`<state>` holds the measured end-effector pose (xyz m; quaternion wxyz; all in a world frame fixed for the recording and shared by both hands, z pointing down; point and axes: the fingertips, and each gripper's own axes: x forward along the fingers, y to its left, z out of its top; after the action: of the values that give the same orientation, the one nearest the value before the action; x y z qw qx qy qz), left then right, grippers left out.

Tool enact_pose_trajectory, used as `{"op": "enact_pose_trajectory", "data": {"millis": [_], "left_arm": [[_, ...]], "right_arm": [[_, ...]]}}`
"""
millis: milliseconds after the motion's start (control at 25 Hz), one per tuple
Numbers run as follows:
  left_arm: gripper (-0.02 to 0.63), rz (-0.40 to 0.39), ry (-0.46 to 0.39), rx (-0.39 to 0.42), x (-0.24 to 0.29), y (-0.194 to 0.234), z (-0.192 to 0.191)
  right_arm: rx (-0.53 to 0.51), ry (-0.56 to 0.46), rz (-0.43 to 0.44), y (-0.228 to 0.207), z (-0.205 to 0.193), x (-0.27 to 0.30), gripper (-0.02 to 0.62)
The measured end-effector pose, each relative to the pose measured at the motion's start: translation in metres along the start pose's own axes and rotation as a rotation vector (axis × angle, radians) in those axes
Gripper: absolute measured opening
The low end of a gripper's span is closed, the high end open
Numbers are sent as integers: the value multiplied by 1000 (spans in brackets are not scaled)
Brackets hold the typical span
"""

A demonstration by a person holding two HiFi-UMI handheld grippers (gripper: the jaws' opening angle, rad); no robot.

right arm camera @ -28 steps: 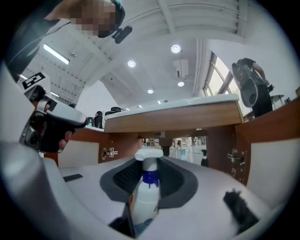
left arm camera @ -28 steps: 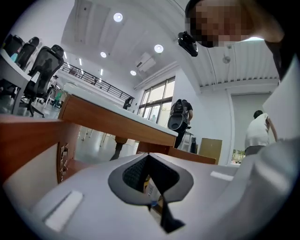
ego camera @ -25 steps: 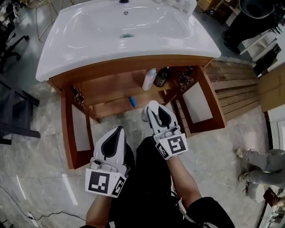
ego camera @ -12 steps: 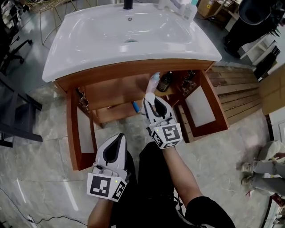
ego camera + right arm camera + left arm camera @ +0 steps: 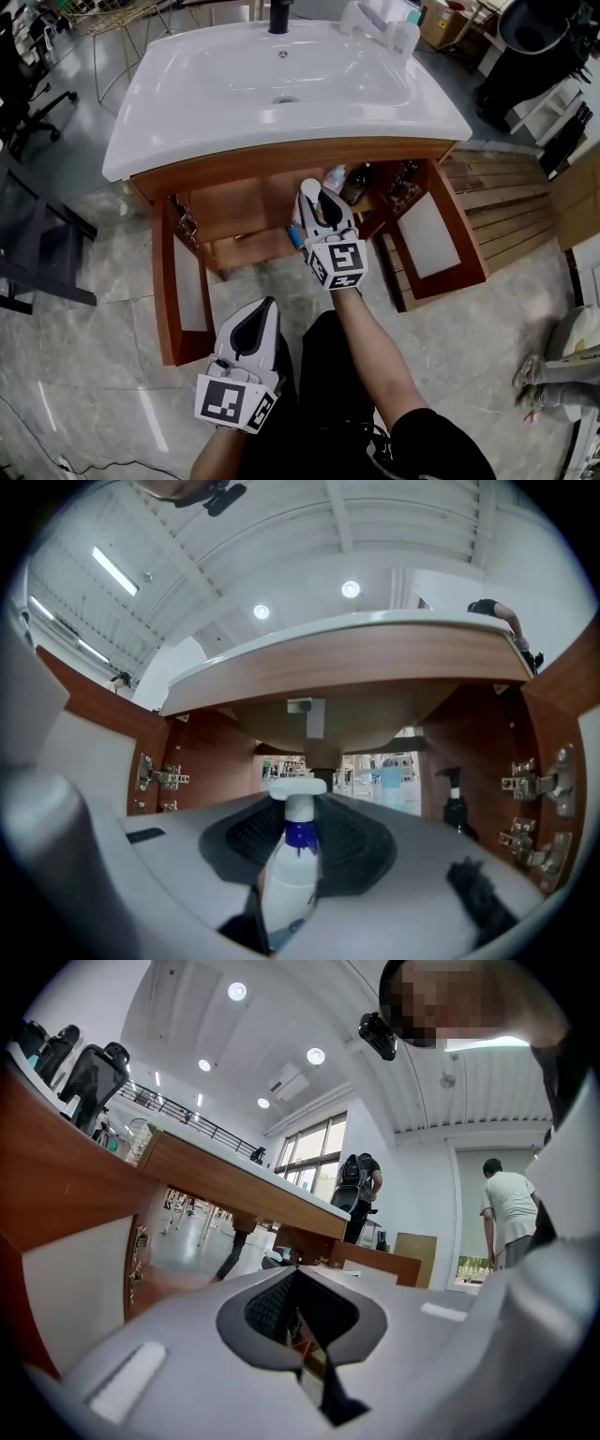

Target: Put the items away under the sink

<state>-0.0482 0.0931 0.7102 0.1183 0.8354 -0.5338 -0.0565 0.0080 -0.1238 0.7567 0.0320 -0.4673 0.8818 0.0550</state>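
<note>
Toppling is being risked: the white spray bottle [image 5: 291,883], being clamped by the right gripper [image 5: 317,199] at the cabinet [image 5: 253,202] mouth, could strike the dark pump bottle [image 5: 457,810] inside. The left gripper [image 5: 265,307] is being held closed, empty.

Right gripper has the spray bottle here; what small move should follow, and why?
Probably ease the right gripper a little forward into the open cabinet. Its jaws clamp the white spray bottle, which is not yet set down, and the dark pump bottle already stands inside, ahead to the right.
</note>
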Motion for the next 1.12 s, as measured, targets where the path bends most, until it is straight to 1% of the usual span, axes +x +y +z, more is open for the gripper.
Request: {"op": "enact_pose_trajectory", "data": {"millis": [440,840,1120], "left_arm": [[5,17,11,-16,-7,6,-12],[5,17,18,-25,-8,10,-16],[5,15,20,-34,-9,12,-18]], "right_arm": [[-8,18,-18,-8,-19,25,107],[-10,17,-25,-9,-18,37,107],[-9,21,-38,-13,-20,34,107]]}}
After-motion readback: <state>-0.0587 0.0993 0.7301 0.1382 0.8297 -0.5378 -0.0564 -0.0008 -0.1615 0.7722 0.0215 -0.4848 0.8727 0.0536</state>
